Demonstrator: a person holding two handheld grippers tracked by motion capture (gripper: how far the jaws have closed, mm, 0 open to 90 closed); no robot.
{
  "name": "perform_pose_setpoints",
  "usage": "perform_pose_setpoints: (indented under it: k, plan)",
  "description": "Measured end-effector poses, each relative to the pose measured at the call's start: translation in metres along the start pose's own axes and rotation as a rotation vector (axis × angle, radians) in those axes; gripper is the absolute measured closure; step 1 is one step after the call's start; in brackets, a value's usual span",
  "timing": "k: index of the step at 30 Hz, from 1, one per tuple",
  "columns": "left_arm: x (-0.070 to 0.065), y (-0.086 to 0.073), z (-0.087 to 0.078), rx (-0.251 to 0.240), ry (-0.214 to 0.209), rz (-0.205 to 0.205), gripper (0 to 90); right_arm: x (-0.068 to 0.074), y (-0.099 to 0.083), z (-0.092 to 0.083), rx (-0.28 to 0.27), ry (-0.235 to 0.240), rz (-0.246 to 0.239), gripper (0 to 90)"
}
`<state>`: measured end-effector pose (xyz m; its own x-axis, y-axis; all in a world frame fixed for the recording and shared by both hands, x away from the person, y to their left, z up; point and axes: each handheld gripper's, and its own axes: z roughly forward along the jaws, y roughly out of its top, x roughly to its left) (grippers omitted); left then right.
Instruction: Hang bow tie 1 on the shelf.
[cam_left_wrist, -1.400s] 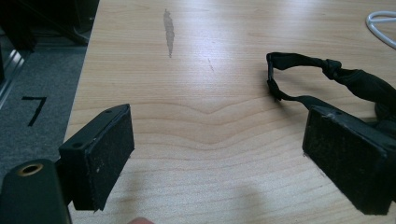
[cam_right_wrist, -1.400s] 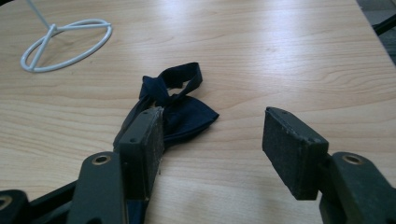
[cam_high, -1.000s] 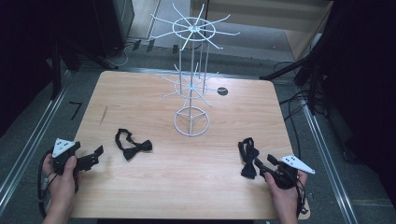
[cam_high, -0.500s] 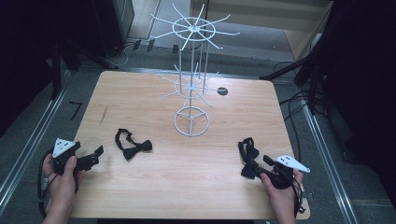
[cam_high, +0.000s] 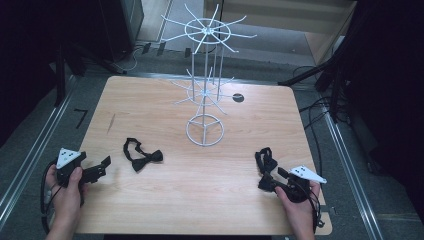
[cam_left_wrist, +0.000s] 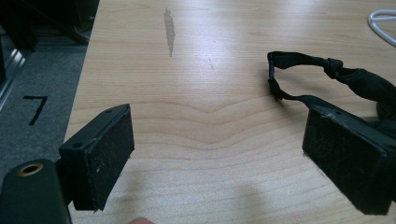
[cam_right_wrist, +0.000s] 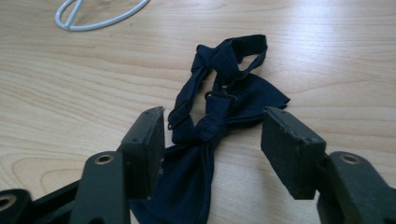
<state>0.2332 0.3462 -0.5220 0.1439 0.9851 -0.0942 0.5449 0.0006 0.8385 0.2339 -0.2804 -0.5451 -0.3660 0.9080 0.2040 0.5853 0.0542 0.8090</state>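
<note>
- Left gripper (cam_high: 102, 165): held in the person's left hand (cam_high: 67, 192) at the near left corner of the table (cam_high: 150, 210). Grey three-cornered plate on top. Jaws stand wide apart, nothing between them but bare wood; seen in the left gripper view (cam_left_wrist: 215, 163) both pads hang just over the tabletop.
- Black bow tie (cam_high: 142, 156): lies flat on the table, left of centre, near the left gripper and apart from it. Its strap loops away toward the far side. In the left gripper view the strap and part of the bow (cam_left_wrist: 327, 77) lie just beyond the right-hand jaw; whether that jaw touches the cloth cannot be told.
- White wire stand (cam_high: 205, 131): upright at mid-table, ring base on the wood, two tiers of radiating hooks above. Well apart from both ties.
- Small dark round spot (cam_high: 238, 97): on the tabletop right of the stand, toward the far edge.
- Dark blue bow tie (cam_high: 265, 161): lies near the right edge of the table, strap bunched on its far side. In the right gripper view the knot and one wing of the tie (cam_right_wrist: 219, 116) sit between the jaws.
- Right gripper (cam_high: 267, 182): held in the person's right hand (cam_high: 297, 205) at the near right of the table. Jaws (cam_right_wrist: 212, 144) are partly open and have just been closing; the left-hand jaw is against the cloth, the right-hand jaw stands clear of it.
</note>
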Motion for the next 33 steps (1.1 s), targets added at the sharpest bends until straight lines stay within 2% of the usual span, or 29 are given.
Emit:
perform_pose_setpoints:
  k: [4, 12, 15, 19, 23, 26, 29, 33]
  plan:
    - [0.000, 0.000, 0.000, 0.003, -0.001, 0.001, 9.6, 0.002, -0.001, 0.003, 0.029, 0.001, -0.004, 46.8]
    - [0.000, 0.000, 0.000, 0.004, -0.003, 0.002, 9.6, 0.003, -0.002, 0.008, 0.072, -0.009, -0.004, 51.3]
    - [0.000, 0.000, 0.000, 0.004, -0.004, 0.002, 9.6, 0.003, -0.002, 0.008, 0.074, -0.006, -0.001, 57.2]
    - [0.000, 0.000, 0.000, 0.004, -0.005, 0.002, 9.6, 0.003, -0.001, 0.008, 0.086, -0.009, -0.015, 69.9]
    - [0.000, 0.000, 0.000, 0.006, -0.005, 0.003, 9.6, 0.003, 0.001, 0.008, 0.105, 0.004, -0.007, 76.6]
    - [0.000, 0.000, 0.000, 0.005, -0.007, 0.002, 9.6, 0.004, 0.002, 0.008, 0.112, 0.001, -0.027, 81.2]
    - [0.000, 0.000, 0.000, 0.006, -0.008, 0.002, 9.6, 0.011, 0.003, 0.006, 0.103, -0.026, -0.089, 83.5]
    - [0.001, 0.000, 0.000, 0.011, -0.013, 0.001, 9.6, 0.015, 0.005, 0.003, 0.076, -0.020, -0.105, 83.9]
